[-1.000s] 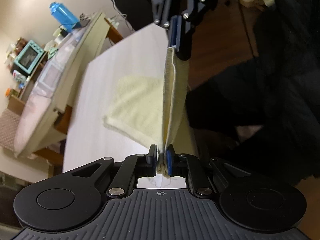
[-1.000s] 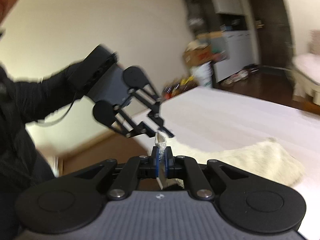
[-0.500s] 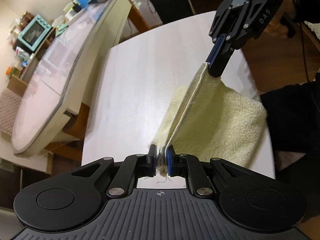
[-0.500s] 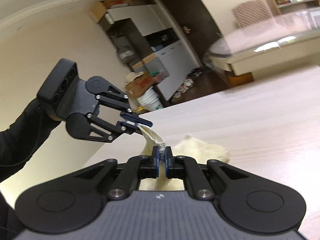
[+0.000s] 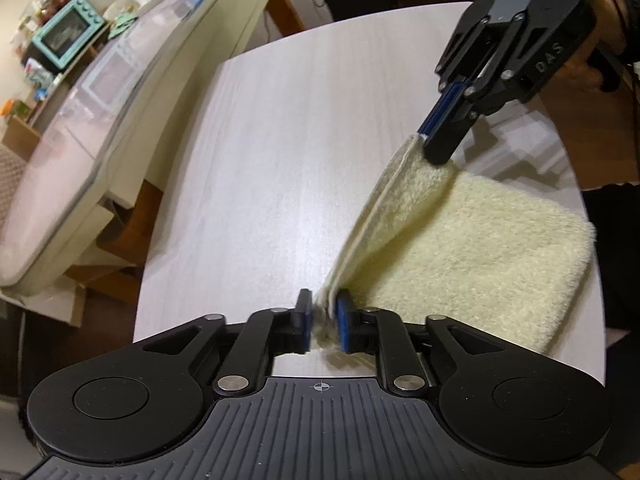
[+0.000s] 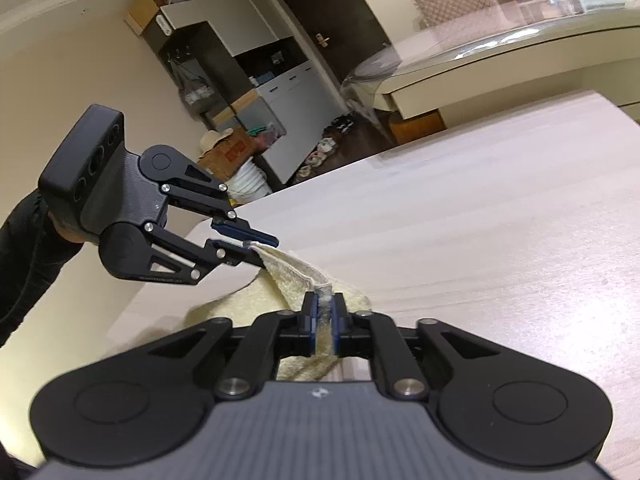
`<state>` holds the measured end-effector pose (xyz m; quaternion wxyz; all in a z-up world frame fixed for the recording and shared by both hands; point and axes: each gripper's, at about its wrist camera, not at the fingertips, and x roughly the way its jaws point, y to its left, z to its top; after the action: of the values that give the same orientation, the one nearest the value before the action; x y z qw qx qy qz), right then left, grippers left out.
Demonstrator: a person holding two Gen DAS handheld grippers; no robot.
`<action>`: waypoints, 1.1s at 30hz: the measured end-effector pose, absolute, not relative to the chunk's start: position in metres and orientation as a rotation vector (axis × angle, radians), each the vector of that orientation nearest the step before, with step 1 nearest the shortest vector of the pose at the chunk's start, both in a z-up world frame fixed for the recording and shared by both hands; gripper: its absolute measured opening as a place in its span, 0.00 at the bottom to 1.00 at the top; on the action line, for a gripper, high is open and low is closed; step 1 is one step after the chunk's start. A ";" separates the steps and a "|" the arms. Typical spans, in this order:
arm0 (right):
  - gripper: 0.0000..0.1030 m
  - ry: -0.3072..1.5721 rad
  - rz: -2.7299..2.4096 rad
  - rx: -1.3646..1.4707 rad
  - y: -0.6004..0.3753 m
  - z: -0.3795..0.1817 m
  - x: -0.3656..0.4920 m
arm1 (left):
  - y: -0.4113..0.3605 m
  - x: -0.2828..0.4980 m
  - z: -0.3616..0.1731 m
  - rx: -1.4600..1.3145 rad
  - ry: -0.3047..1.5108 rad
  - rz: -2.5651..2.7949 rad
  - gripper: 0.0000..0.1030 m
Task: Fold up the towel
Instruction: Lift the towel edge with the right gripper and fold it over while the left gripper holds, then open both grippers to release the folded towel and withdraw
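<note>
**Towel edge held up between both grippers, left one parted**

The pale yellow towel (image 5: 472, 248) is lying on the white wood-grain table (image 5: 280, 140), toward its right side in the left wrist view, with most of its body resting flat on the surface. One doubled edge is standing up off the table, running as a taut ridge between the two grippers.

The left gripper (image 5: 323, 322) is sitting at the near end of that ridge. Its blue-padded fingers are standing slightly apart: a clear gap is showing beside the left pad, and the towel corner is leaning against the right pad only. In the right wrist view the same gripper (image 6: 256, 246) is showing a visible gap between its two fingers, with the towel edge touching the lower one.

The right gripper (image 5: 438, 136) is pinching the far end of the raised edge, its fingers closed down onto the cloth. In its own view (image 6: 324, 322) the pads are pressing a thin layer of towel (image 6: 296, 280) between them, almost no gap remaining.

Beyond the table's left edge, a larger glass-topped table (image 5: 68, 128) is standing, with a teal toy oven (image 5: 68, 38) behind it. A dark door (image 6: 320, 20) and white cabinets (image 6: 292, 96) are showing in the right wrist view.
</note>
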<state>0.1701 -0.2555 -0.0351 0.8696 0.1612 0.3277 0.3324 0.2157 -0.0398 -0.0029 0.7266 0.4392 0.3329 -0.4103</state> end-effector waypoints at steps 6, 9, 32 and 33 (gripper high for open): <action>0.29 0.620 0.648 0.284 -0.256 -0.023 0.154 | -0.031 0.222 0.002 0.886 0.706 -0.828 0.68; 0.32 0.577 0.623 0.246 -0.254 -0.017 0.143 | -0.028 0.222 0.003 0.850 0.694 -0.798 0.69; 0.41 0.570 0.763 -0.069 -0.221 -0.015 0.043 | 0.021 0.116 0.012 0.642 0.625 -0.628 0.79; 0.41 0.568 0.781 -0.077 -0.221 -0.014 0.035 | 0.023 0.111 0.007 0.620 0.636 -0.627 0.79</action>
<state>0.0355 -0.2205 -0.0142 0.8850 -0.0369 0.2731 0.3754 0.1111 0.0232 0.0073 0.8559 0.2951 0.3023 -0.2983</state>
